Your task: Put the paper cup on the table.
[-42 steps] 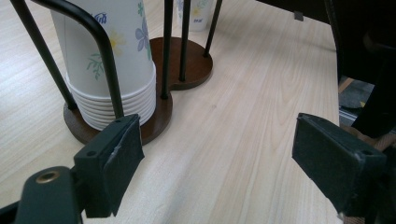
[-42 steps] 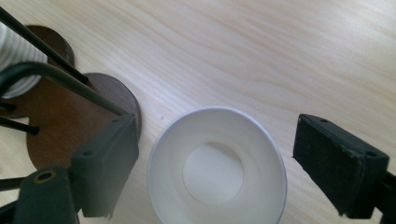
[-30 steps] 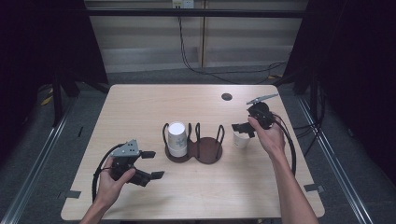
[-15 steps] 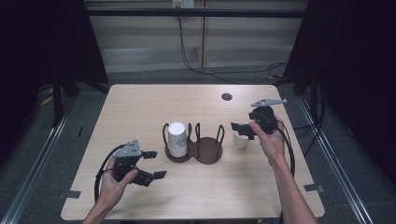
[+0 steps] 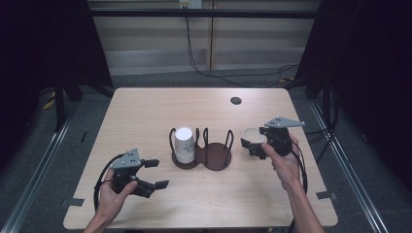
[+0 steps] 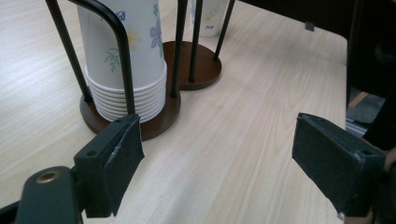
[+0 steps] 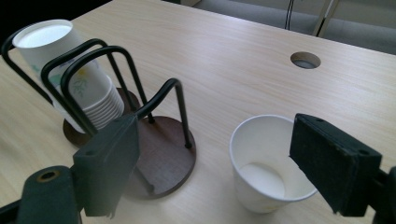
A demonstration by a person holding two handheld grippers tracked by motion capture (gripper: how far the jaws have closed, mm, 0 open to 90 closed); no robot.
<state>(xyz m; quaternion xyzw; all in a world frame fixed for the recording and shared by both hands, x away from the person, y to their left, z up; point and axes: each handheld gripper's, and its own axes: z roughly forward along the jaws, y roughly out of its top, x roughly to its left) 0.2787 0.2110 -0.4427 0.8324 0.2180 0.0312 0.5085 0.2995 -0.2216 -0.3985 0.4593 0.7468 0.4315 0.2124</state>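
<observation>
Paper cup point(image 7: 268, 170) — upright, mouth up, on table point(image 5: 145, 111) just right of cup holder point(image 5: 204, 153), between the jaws of right gripper point(image 5: 253, 145), just been closing, pads not yet pressing — set for a grasp. Cup stack point(image 5: 184, 144) upside down in holder's left bay; right bay vacant. Left gripper point(image 5: 156, 174) parked apart, jaws wide, holding nothing.

The left gripper point(image 5: 154, 174) is a black block topped by a grey three-cornered plate at its 12 o'clock, with a black cable looping off at 8 o'clock. The right gripper point(image 5: 250, 147) is built alike, with a grey plate on top and its cable trailing toward 5 o'clock. Seen up close, each jaw is a thick, matt black wedge with a rubbery pad. A brass-coloured screw sits at 7 o'clock. Both forearms are bare, without sleeves.
</observation>
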